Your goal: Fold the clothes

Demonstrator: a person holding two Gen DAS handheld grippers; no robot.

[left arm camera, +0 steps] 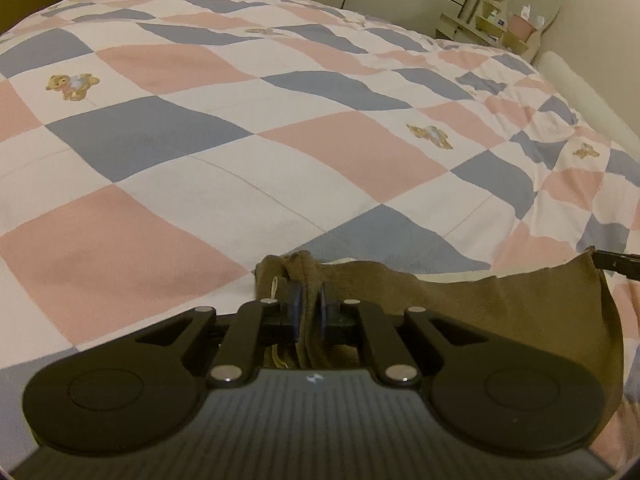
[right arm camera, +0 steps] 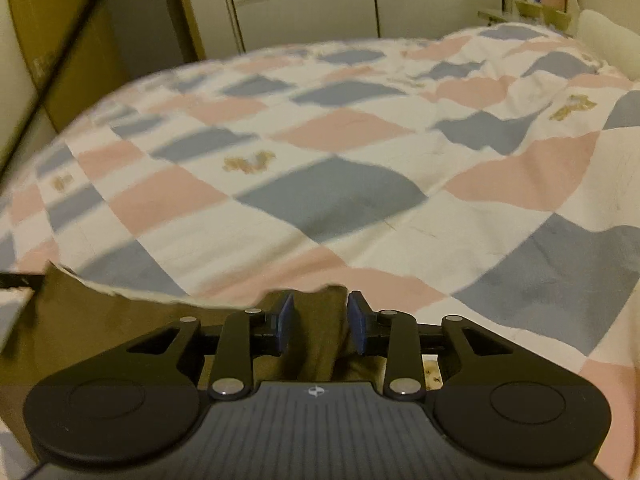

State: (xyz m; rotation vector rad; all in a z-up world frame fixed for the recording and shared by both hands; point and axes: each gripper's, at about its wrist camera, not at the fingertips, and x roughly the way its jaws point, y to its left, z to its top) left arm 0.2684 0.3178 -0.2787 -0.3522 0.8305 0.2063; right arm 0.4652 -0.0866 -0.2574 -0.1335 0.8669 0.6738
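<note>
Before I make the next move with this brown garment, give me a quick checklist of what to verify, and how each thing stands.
1. Left claw shut on the brown garment: ok.
2. Right claw gripping firmly: cannot tell; fabric sits between its pads, which stand apart.
3. Garment's top edge spans from claw to claw: ok, with a slight sag.
4. Bedspread ahead free of other clothes: ok.
5. Lower part of the garment hanging straight: cannot tell, hidden beneath the claws.

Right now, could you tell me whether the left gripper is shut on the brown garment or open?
Shut. The left gripper has its pads pressed together on a bunched fold of the brown garment, which hangs above the checked bedspread.
</note>
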